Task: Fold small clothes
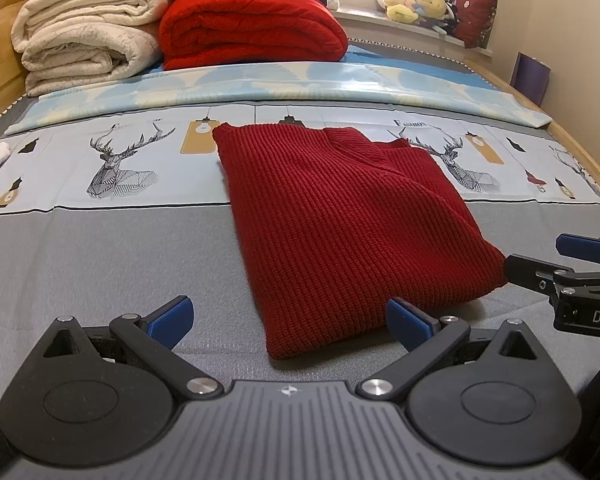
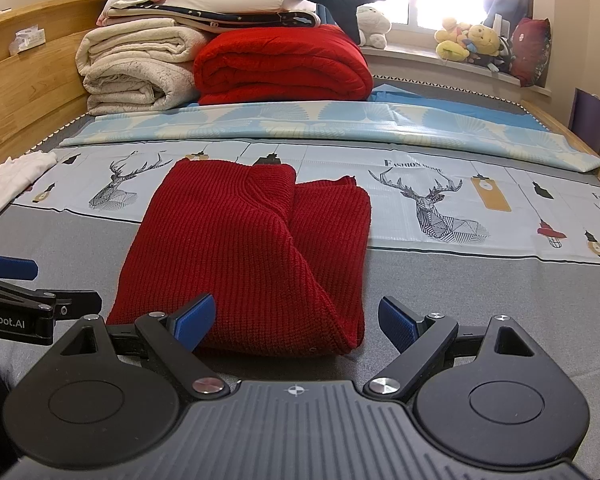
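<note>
The dark red knit sweater [image 1: 340, 224] lies on the bed [image 1: 100, 248], near edge on the grey sheet, far edge on the deer-print strip. It reads as a narrow rectangle: both sides look folded inward, and the flaps meet in a ridge down the middle, clearest in the right wrist view. Judgement: lengthwise folds done; a bottom-to-top fold probably remains, then setting it aside.

Your left tool [image 1: 290, 322] hangs at the sweater's near-left corner, fingers spread wide, gripping nothing. Your right tool [image 2: 296, 322] sits at the near-right corner, equally wide, empty; its left pad is just beside the hem.

A small white garment [image 2: 16, 178] lies crumpled at the bed's left edge, not yet folded. Folded blankets [image 1: 92, 36] are stacked beyond, well apart.
</note>
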`<control>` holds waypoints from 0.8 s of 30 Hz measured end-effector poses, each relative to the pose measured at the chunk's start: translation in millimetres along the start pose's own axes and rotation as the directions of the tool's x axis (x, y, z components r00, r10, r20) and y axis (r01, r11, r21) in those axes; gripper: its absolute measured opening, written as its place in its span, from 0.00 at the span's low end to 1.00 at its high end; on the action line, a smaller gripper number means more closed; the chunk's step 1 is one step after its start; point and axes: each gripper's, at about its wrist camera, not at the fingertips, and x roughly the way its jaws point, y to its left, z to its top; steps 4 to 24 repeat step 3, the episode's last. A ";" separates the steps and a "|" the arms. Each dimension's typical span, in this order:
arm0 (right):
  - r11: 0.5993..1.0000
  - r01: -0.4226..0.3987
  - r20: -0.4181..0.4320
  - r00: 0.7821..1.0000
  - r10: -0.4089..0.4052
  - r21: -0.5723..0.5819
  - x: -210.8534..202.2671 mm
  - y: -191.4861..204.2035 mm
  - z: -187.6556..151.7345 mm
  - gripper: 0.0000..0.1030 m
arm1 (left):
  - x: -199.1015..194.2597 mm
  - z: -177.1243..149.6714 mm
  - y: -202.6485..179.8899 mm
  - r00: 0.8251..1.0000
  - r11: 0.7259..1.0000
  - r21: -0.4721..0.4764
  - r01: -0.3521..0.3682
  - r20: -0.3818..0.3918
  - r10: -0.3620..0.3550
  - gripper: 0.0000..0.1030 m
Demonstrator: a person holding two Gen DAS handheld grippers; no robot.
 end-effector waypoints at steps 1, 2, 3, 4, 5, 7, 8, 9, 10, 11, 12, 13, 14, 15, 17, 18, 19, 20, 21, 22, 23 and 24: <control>1.000 0.000 0.000 1.000 0.000 0.001 0.0 -0.1 0.1 0.87 | -0.1 -0.2 -0.1 1.000 1.000 0.000 -0.001 0.000 0.001 1.00; 1.000 0.000 0.000 1.000 0.000 0.001 0.0 0.0 0.0 0.87 | -0.1 -0.2 -0.1 1.000 1.000 0.000 -0.001 -0.001 0.001 1.00; 1.000 0.000 0.000 1.000 0.000 0.001 0.1 0.2 0.0 0.87 | -0.1 -0.1 0.2 1.000 1.000 0.000 -0.001 -0.002 0.001 1.00; 1.000 0.000 0.000 1.000 0.000 0.001 0.1 0.2 0.0 0.87 | -0.1 -0.1 0.2 1.000 1.000 0.000 -0.001 -0.002 0.001 1.00; 1.000 0.000 0.000 1.000 0.000 0.001 0.1 0.2 0.0 0.87 | -0.1 -0.1 0.2 1.000 1.000 0.000 -0.001 -0.002 0.001 1.00; 1.000 0.000 0.000 1.000 0.000 0.001 0.1 0.2 0.0 0.87 | -0.1 -0.1 0.2 1.000 1.000 0.000 -0.001 -0.002 0.001 1.00; 1.000 0.000 0.000 1.000 0.000 0.001 0.1 0.2 0.0 0.87 | -0.1 -0.1 0.2 1.000 1.000 0.000 -0.001 -0.002 0.001 1.00; 1.000 0.000 0.000 1.000 0.000 0.001 0.1 0.2 0.0 0.87 | -0.1 -0.1 0.2 1.000 1.000 0.000 -0.001 -0.002 0.001 1.00; 1.000 0.000 0.000 1.000 0.000 0.001 0.1 0.2 0.0 0.87 | -0.1 -0.1 0.2 1.000 1.000 0.000 -0.001 -0.002 0.001 1.00; 1.000 0.000 0.000 1.000 0.000 0.001 0.1 0.2 0.0 0.87 | -0.1 -0.1 0.2 1.000 1.000 0.000 -0.001 -0.002 0.001 1.00; 1.000 0.000 0.000 1.000 0.000 0.001 0.1 0.2 0.0 0.87 | -0.1 -0.1 0.2 1.000 1.000 0.000 -0.001 -0.002 0.001 1.00; 1.000 0.000 0.000 1.000 0.000 0.001 0.1 0.2 0.0 0.87 | -0.1 -0.1 0.2 1.000 1.000 0.000 -0.001 -0.002 0.001 1.00; 1.000 0.000 0.000 1.000 0.000 0.001 0.1 0.2 0.0 0.87 | -0.1 -0.1 0.2 1.000 1.000 0.000 -0.001 -0.002 0.001 1.00; 1.000 0.000 0.000 1.000 0.000 0.001 0.1 0.2 0.0 0.87 | -0.1 -0.1 0.2 1.000 1.000 0.000 -0.001 -0.002 0.001 1.00; 1.000 0.000 0.000 1.000 0.000 0.001 0.1 0.2 0.0 0.87 | -0.1 -0.1 0.2 1.000 1.000 0.000 -0.001 -0.002 0.001 1.00; 1.000 0.000 0.000 1.000 0.000 0.001 0.1 0.2 0.0 0.87 | -0.1 -0.1 0.2 1.000 1.000 0.000 -0.001 -0.002 0.001 1.00; 1.000 0.000 0.000 1.000 0.000 0.001 0.1 0.2 0.0 0.87 | -0.1 -0.1 0.2 1.000 1.000 0.000 -0.001 -0.002 0.001 1.00; 1.000 0.000 0.000 1.000 0.000 0.001 0.1 0.2 0.0 0.87 | -0.1 -0.1 0.2 1.000 1.000 0.000 -0.001 -0.002 0.001 1.00; 1.000 0.000 0.000 1.000 0.000 0.001 0.1 0.2 0.0 0.87 | -0.1 -0.1 0.2 1.000 1.000 0.000 -0.001 -0.002 0.001 1.00; 1.000 0.000 0.000 1.000 0.000 0.001 0.1 0.2 0.0 0.87 | -0.1 -0.1 0.2 1.000 1.000 0.000 -0.001 -0.002 0.001 1.00; 1.000 0.000 0.000 1.000 0.000 0.001 0.1 0.2 0.0 0.87 | -0.1 -0.1 0.2 1.000 1.000 0.000 -0.001 -0.002 0.001 1.00; 1.000 0.000 0.000 1.000 0.000 0.001 0.1 0.2 0.0 0.87 | -0.1 -0.1 0.2 1.000 1.000 0.000 -0.001 -0.002 0.001 1.00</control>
